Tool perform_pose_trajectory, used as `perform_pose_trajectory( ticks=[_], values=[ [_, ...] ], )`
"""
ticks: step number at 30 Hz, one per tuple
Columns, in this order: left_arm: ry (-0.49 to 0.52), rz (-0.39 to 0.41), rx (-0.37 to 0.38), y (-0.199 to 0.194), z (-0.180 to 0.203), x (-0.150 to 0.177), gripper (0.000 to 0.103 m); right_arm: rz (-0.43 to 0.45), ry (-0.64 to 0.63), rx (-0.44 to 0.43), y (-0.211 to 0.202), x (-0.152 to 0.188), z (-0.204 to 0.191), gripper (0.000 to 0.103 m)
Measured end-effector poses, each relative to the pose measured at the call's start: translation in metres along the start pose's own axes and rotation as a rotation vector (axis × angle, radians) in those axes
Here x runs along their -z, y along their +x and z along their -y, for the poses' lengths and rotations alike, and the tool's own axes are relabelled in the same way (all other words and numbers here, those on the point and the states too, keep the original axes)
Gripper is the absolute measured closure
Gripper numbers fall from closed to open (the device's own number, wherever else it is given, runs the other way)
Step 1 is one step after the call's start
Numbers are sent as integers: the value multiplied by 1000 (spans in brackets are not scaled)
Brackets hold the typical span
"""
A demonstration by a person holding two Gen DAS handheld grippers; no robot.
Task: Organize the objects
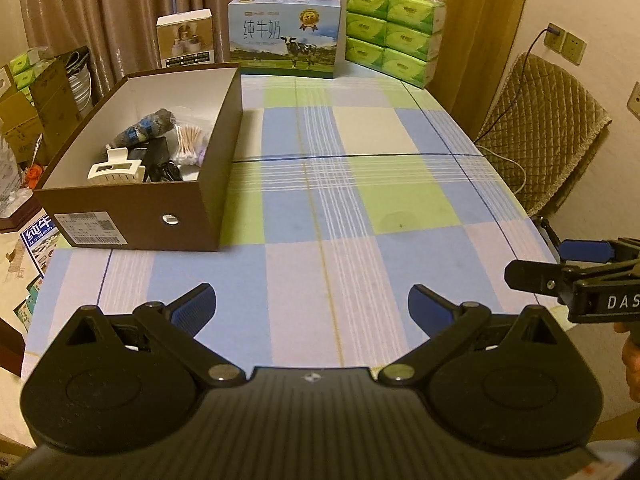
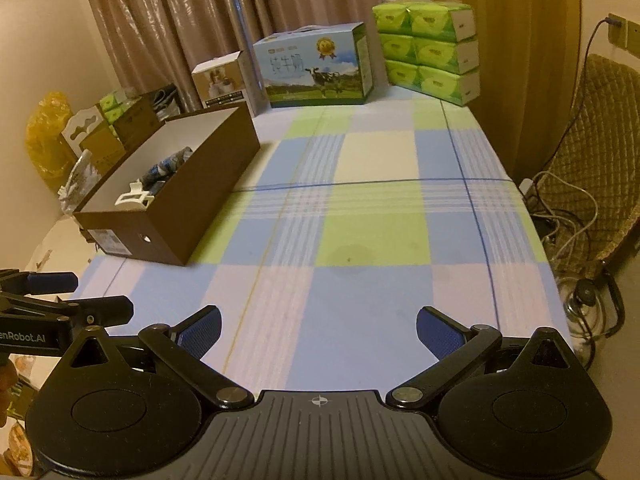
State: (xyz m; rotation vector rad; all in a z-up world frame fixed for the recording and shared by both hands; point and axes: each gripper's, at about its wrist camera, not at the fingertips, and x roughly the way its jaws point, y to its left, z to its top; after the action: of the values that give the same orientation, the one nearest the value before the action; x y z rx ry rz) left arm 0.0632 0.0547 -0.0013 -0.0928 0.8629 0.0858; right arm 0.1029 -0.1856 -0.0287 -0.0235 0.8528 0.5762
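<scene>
Left wrist view: my left gripper [image 1: 310,312] hangs level over the bare checked tablecloth [image 1: 360,208], jaws spread wide and empty. Ahead and left of them, the brown box [image 1: 188,204] already holds the hair claw [image 1: 116,168], cotton swabs [image 1: 188,144] and dark items, so sorting looks finished.

Right wrist view: my right gripper [image 2: 318,332] is likewise wide open and empty, with the box ahead-left.

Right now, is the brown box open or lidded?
Open. The box has no lid on it; its white inside shows, holding a hair clip, cotton swabs and dark items.
</scene>
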Motion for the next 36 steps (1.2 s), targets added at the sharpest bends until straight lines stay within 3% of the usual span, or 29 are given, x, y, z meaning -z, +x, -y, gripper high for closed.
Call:
perform_pose_trajectory(
  ticks=[36],
  values=[
    [-6, 2, 0, -1, 16, 4, 2, -8, -15, 5, -4, 4, 9, 2]
  ],
)
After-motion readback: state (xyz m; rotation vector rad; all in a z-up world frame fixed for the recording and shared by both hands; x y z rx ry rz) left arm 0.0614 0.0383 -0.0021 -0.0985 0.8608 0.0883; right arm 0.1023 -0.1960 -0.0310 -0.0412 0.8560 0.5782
